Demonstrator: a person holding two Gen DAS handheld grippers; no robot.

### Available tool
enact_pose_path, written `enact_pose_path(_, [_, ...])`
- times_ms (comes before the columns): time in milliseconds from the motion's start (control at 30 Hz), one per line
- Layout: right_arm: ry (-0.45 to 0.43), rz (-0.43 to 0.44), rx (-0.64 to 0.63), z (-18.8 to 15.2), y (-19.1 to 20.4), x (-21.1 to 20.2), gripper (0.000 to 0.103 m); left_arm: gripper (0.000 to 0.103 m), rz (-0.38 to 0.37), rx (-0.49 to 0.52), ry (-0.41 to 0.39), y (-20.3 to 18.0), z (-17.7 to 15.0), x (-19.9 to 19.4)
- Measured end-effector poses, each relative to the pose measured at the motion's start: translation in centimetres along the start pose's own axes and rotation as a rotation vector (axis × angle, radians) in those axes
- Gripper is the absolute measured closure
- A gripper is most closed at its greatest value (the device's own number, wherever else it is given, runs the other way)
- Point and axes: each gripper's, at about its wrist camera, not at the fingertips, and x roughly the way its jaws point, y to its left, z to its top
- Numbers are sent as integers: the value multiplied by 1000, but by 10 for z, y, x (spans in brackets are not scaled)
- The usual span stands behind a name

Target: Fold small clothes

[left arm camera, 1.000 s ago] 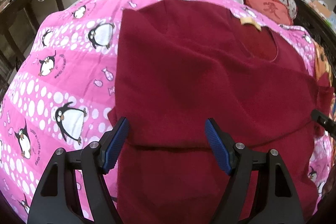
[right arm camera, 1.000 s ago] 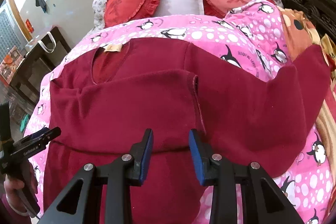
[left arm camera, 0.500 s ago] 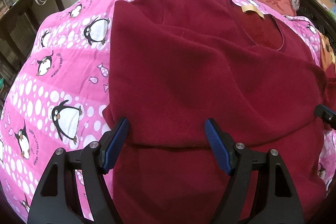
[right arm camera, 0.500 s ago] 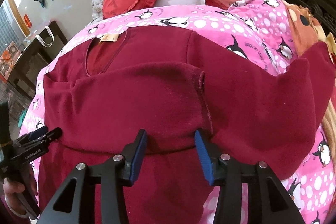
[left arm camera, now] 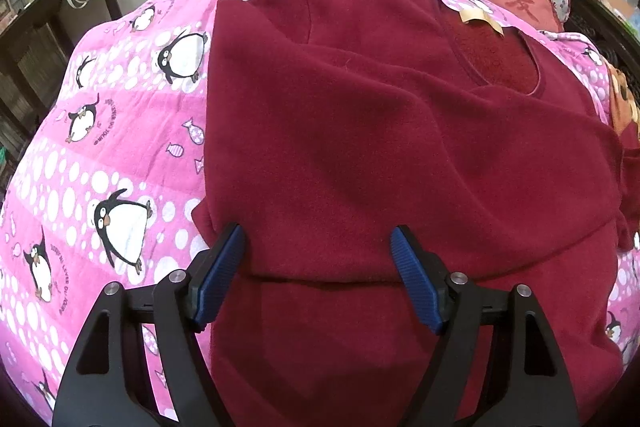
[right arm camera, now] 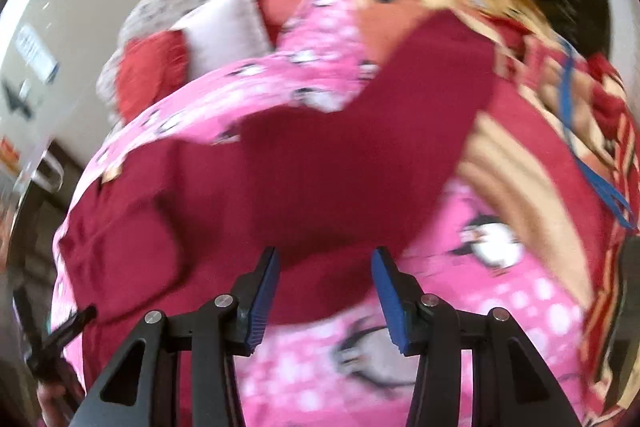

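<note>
- Centrally, pink penguin quilt (left arm camera: 100,155): landmark surface.
- Maroon sweater (left arm camera: 400,155): spread on quilt, one sleeve folded across the body.
- Left gripper (left arm camera: 318,267): jaws wide over that sleeve.
- Right gripper (right arm camera: 325,285): jaws wide, empty; next, likely grasp the outstretched sleeve (right arm camera: 432,75).

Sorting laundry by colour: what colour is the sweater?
Dark red sweater, clearest in the left wrist view.

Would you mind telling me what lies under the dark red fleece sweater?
The dark red fleece sweater lies on a pink penguin-print quilt, visible around its edges. One sleeve is folded across its front. Whatever sits beneath the sweater's middle is covered.
</note>
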Motion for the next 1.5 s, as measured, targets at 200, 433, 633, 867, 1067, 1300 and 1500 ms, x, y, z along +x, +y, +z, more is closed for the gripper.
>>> enact_pose_path(200, [-56,0,134,30,-41,9,56,26,7,7,5,-3,1,1])
enact_pose_path(433, [-104,-3,272,64,-87,40,56,26,8,6,7,-2,2,2])
enact_pose_path(633, [-113,42,253,75,-89,57,89,24,8,10,7,-4,3,5])
enact_pose_path(867, [-241,141,28,83,-25,-26,92,24,-76,-62,-71,19,14,-22])
enact_pose_path(1067, [-274,295,-180,76,71,-83,93,24,-111,-111,-82,44,23,-43])
enact_pose_path(1300, [-126,501,-479,13,230,-58,93,24,-148,-147,-117,65,19,-69])
enact_pose_path(1500, [155,451,-694,-80,312,34,49,24,-210,-188,-99,75,16,-68])
